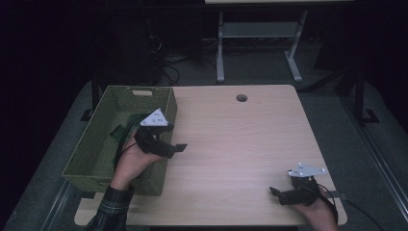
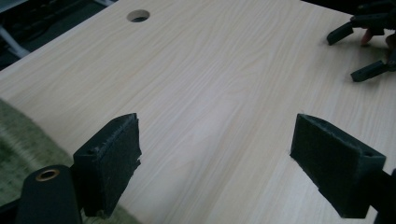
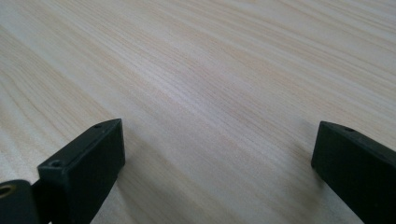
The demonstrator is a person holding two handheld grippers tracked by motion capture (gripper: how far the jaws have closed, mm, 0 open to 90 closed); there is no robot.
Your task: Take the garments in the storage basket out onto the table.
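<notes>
**Both claws empty by the basket**

From the high view, my left claw [image 1: 179,147] hangs wide over the green woven basket's [image 1: 96,144] right wall; something dark lies inside, too dim to name. My right claw [image 1: 275,193] rests wide at the table's [image 1: 231,139] near right.

In the left gripper view, my jaws gape over bare wood, the basket cut off at lower left.

In the right gripper view, jaws are spread above plain wood grain.

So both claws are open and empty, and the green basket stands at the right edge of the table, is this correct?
Not quite. The basket stands at the left edge of the table, as the high view shows. The rest holds: the left claw and the right claw are both open and empty.
</notes>
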